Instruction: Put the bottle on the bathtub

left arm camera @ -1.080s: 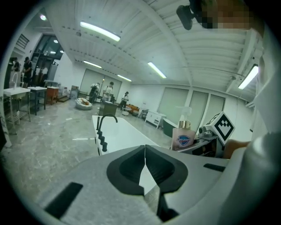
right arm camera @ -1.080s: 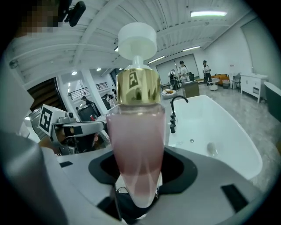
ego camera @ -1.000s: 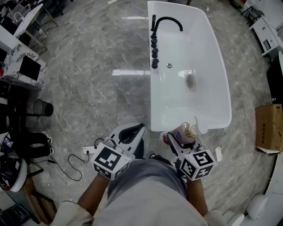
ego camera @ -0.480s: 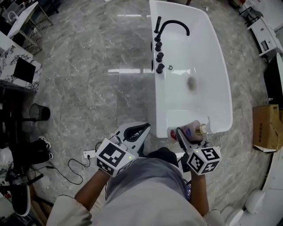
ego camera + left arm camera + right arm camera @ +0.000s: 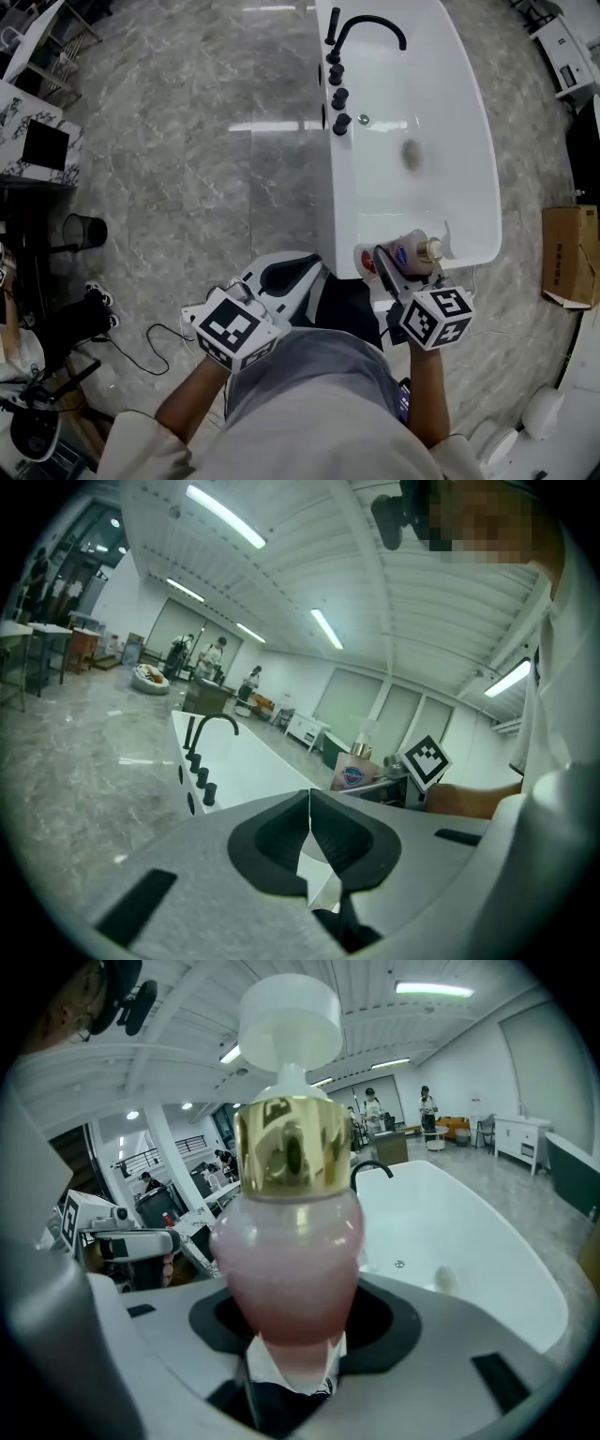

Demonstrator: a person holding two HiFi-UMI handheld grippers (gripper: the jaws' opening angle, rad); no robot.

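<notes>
Two tongs are in play. Lower left of centre in the head view, the left tongs (image 5: pixel 298 266) are clenched on nothing, and the left gripper view shows their jaws meeting. To the right, the right tongs (image 5: pixel 398 270) grasp the pink bottle (image 5: pixel 411 253) by its body. Over the last second it has gone from just short of the bathtub's (image 5: pixel 487 187) near end to overlapping that end's rim, as the person closed in. I judge the carry nearly done; lowering and letting go remain. Counted: one bottle, one bathtub, one black faucet (image 5: pixel 366 21), four dark knobs (image 5: pixel 339 97), and one cardboard box (image 5: pixel 567 258) at far right.
</notes>
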